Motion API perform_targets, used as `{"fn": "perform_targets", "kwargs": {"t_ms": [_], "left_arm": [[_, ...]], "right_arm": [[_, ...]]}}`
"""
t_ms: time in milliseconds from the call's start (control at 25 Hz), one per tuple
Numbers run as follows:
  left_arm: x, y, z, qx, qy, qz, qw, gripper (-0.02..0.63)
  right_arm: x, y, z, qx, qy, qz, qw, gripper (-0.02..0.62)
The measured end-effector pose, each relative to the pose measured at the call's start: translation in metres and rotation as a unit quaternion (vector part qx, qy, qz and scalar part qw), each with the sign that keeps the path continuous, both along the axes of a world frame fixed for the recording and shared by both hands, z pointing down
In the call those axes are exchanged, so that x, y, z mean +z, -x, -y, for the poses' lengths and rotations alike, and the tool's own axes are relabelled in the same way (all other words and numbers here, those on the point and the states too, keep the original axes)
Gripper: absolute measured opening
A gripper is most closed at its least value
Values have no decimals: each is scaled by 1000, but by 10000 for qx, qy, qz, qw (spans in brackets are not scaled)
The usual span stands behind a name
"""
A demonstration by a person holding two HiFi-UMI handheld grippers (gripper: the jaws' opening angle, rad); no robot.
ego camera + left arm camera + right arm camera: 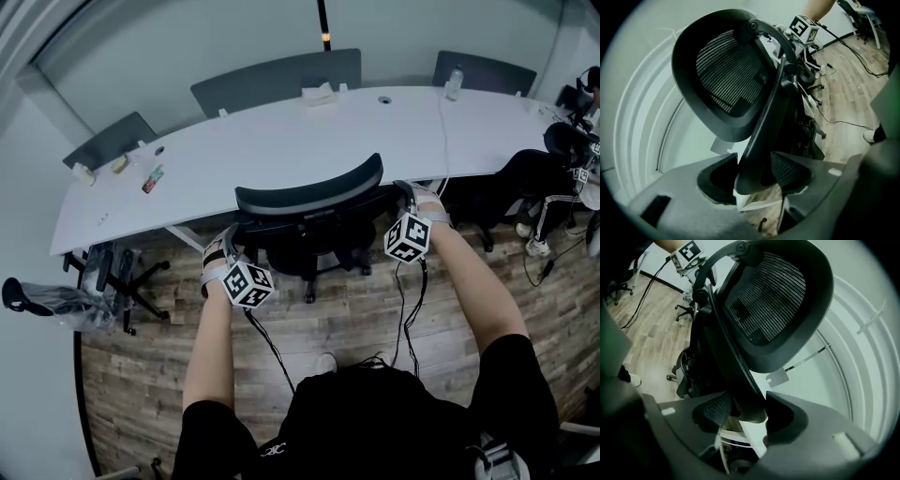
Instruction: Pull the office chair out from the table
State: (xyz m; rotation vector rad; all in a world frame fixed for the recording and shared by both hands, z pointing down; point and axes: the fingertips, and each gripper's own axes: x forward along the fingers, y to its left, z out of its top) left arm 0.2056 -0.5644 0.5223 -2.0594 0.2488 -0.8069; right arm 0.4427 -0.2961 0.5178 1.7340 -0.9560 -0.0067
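The long white table [281,141] is the biggest thing here. Only the head view shows all of it, standing on a wooden floor [356,319]. Grey chairs [281,80] stand along its far side.

The office chair [309,192] is at the near side, right in front of the person. It is close up against the table, and its curved back covers a bit of the table's near edge.

From above, the chair back is just a dark curved strip. The two gripper views look at it from the sides, and they show its black net [726,70] and the thick rim around it [773,296].

The left gripper [232,239] is at the left end of the chair back and the right gripper [410,202] is at the right end. The head view shows the arms and marker cubes, but not the jaws. The gripper views do show them. The left gripper [754,176] has its jaws pressed onto the rim of the chair back, with the rim between the pads. The right gripper [749,413] squeezes the rim on its side the same way.

Each gripper view also shows the other gripper's marker cube [804,27] past the chair.

A bottle [454,82] and some tiny things [152,178] on the table show only from above.
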Motion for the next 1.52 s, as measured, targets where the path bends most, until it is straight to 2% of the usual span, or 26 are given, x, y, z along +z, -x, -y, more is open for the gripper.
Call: {"fn": "perform_targets", "kwargs": {"t_ms": [520,800,1080,1280,1520], "left_arm": [[0,12,-8,-221,22,219,9995,218],[3,39,-31,-377,110,284,9988,218],[2,65,-66,-544,223,189,9981,219],[3,85,-82,-603,282,242,9975,219],[5,112,-94,-423,346,162,9984,219]], "right_arm": [[0,15,-10,27,160,109,9998,222],[-1,37,-28,-274,27,348,9990,227],[-2,58,-55,-540,-291,822,9947,238],[-2,75,-66,-618,-453,753,9942,239],[0,103,-78,-574,-527,739,9942,241]]}}
